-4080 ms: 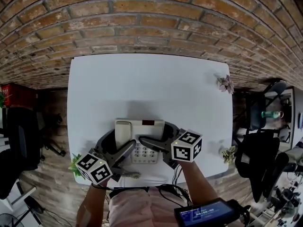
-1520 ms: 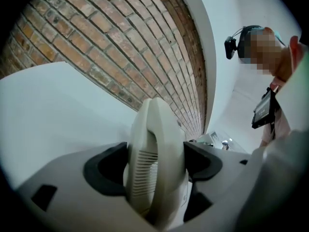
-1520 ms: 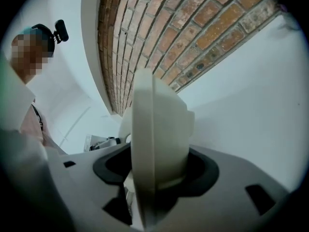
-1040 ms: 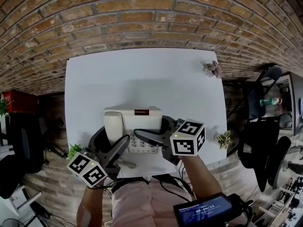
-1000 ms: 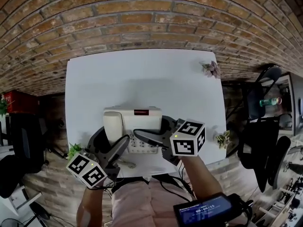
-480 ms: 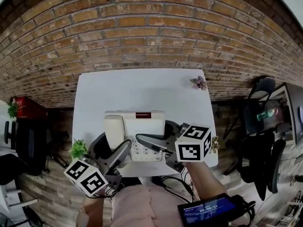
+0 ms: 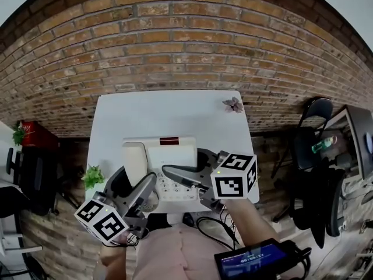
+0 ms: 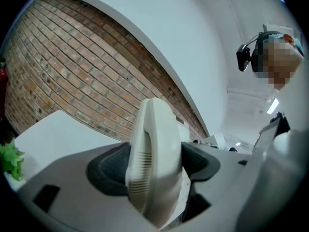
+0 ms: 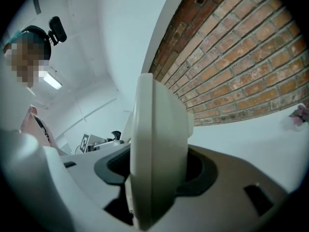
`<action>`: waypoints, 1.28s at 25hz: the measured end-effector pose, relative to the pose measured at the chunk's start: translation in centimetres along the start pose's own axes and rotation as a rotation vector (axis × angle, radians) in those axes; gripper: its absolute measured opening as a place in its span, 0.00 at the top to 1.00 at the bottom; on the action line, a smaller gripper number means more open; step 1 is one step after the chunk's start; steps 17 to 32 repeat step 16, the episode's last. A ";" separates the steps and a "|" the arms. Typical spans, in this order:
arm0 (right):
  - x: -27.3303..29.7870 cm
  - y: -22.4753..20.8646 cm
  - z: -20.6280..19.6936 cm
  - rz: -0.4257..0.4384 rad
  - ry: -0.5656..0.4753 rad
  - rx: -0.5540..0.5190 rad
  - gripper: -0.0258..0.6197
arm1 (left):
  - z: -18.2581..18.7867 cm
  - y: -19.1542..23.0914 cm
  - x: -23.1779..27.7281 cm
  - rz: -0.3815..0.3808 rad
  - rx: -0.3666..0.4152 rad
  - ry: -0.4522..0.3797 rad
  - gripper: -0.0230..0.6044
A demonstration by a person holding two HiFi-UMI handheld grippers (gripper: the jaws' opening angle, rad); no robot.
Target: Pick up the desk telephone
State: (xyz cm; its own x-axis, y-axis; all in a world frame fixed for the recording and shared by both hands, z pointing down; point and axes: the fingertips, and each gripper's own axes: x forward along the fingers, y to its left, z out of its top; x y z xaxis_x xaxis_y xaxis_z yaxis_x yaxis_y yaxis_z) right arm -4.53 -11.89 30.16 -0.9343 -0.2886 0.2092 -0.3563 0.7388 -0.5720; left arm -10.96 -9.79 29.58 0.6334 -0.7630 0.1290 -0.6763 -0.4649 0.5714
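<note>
The cream desk telephone [image 7: 164,161], handset on its left side, hangs above the white table [image 7: 169,112], held level between both grippers. My left gripper [image 7: 134,186] is shut on the phone's left side: in the left gripper view the handset edge [image 8: 153,144] fills the gap between the dark pads [image 8: 108,170]. My right gripper [image 7: 195,169] is shut on the phone's right side. In the right gripper view the cream casing [image 9: 157,139] stands clamped between the pads [image 9: 195,170]. The keypad faces up between the grippers.
A brick wall [image 7: 175,45] rises behind the table. A small green plant [image 7: 92,177] sits at the table's left edge and a pinkish one [image 7: 233,104] at its far right corner. Black chairs [image 7: 317,174] stand on the right, a red box [image 7: 32,136] on the left.
Both grippers have risen with the telephone clamped between them. The phone has left the table, which now looks smaller and farther below.
</note>
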 end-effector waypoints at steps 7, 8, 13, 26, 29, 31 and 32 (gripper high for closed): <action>-0.9 0.7 -0.2 0.013 -0.015 -0.007 0.57 | -0.3 -1.1 -0.3 0.013 0.012 -0.002 0.43; -1.0 0.6 -0.2 0.015 -0.016 -0.006 0.57 | -0.3 -1.2 -0.3 0.015 0.012 -0.001 0.43; -1.3 0.3 -0.1 0.013 -0.022 -0.003 0.57 | -0.3 -1.4 0.2 0.015 0.016 0.005 0.43; -1.3 0.0 0.1 0.011 -0.026 -0.002 0.57 | -0.3 -1.3 0.5 0.015 0.015 0.005 0.43; -1.3 0.0 0.1 0.011 -0.026 -0.002 0.57 | -0.3 -1.3 0.5 0.015 0.015 0.005 0.43; -1.3 0.0 0.1 0.011 -0.026 -0.002 0.57 | -0.3 -1.3 0.5 0.015 0.015 0.005 0.43; -1.3 0.0 0.1 0.011 -0.026 -0.002 0.57 | -0.3 -1.3 0.5 0.015 0.015 0.005 0.43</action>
